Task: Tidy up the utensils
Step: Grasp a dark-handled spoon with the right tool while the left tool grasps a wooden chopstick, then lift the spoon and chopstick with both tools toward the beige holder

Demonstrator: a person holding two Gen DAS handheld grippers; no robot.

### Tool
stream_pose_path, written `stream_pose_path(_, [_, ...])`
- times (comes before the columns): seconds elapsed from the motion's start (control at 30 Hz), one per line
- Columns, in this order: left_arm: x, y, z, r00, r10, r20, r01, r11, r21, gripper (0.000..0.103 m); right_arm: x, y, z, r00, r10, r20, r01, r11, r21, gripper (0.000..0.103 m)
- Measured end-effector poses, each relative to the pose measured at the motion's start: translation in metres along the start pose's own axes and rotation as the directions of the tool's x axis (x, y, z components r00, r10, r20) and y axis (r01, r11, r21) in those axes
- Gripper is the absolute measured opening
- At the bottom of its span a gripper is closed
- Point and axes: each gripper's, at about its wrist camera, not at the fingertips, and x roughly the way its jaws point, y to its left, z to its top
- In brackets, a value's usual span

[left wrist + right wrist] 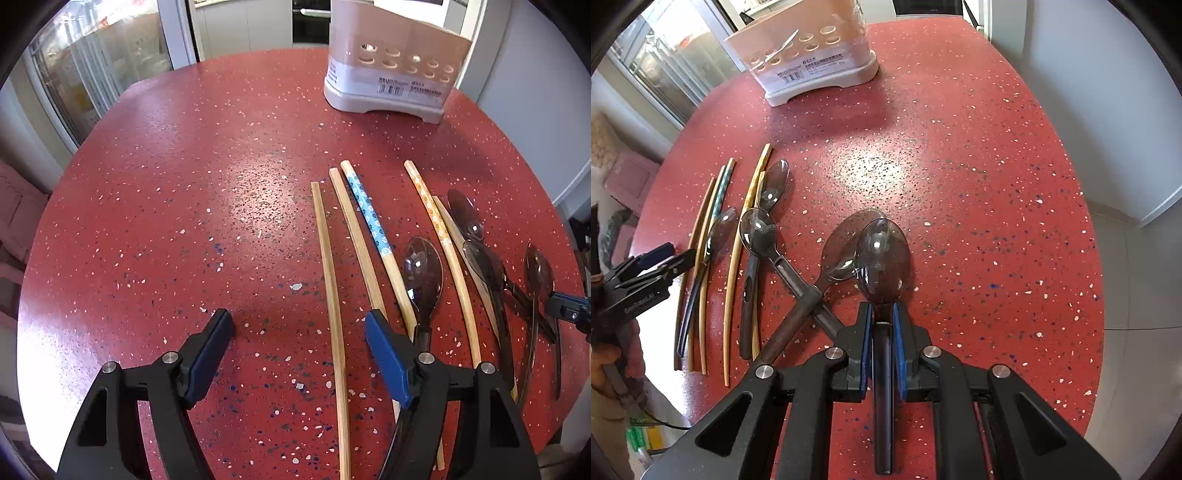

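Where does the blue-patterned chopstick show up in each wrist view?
Left wrist: the blue-patterned chopstick lies right of centre, third from the left in the chopstick row.
Right wrist: blue-patterned chopstick at far left, seen edge-on among the chopsticks.
Shared landmark: the white utensil holder at the table's far side.

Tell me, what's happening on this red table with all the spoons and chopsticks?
A person is sorting utensils with two hand-held grippers. The right gripper is shut on the handle of a smoky plastic spoon. The left gripper is open above a plain chopstick among the loose chopsticks and spoons. The white utensil holder waits at the far side of the table.
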Motion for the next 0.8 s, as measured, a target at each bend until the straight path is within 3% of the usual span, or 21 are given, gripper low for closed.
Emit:
stream_pose_path(0.13, [-0.001,-0.014,0.008,0.999,-0.031,-0.026,0.033,0.997,0.069,0.071,-0.008,-0.008,-0.001,0.998,0.065,0.023,-0.065,0.998,0.006,0.013])
stream_pose_path(0.23, [-0.001,-0.022,0.014,0.997,-0.057,-0.045,0.062,0.992,0.110,0.036,-0.014,-0.012,0.000,0.996,0.085,0.034,-0.085,0.996,-0.006,0.013])
stream_pose_path(0.37, [-0.005,-0.016,0.014,0.995,-0.096,-0.027,0.098,0.992,0.078,0.034,-0.024,-0.017,0.002,0.992,0.112,0.054,-0.111,0.994,-0.010,0.013])
stream_pose_path(0.53, [-0.028,-0.001,0.003,0.990,-0.119,0.078,0.119,0.993,0.000,0.034,-0.040,-0.023,0.008,0.979,0.180,0.098,-0.179,0.984,-0.019,0.013])
stream_pose_path(0.67, [-0.053,0.009,0.010,0.973,-0.142,0.180,0.156,0.986,-0.065,0.034,-0.053,-0.022,0.017,0.960,0.239,0.148,-0.237,0.971,-0.035,0.013])
stream_pose_path(0.8, [-0.084,0.014,0.027,0.943,-0.153,0.296,0.192,0.976,-0.106,0.034,-0.071,-0.018,0.035,0.933,0.292,0.209,-0.286,0.956,-0.060,0.013])
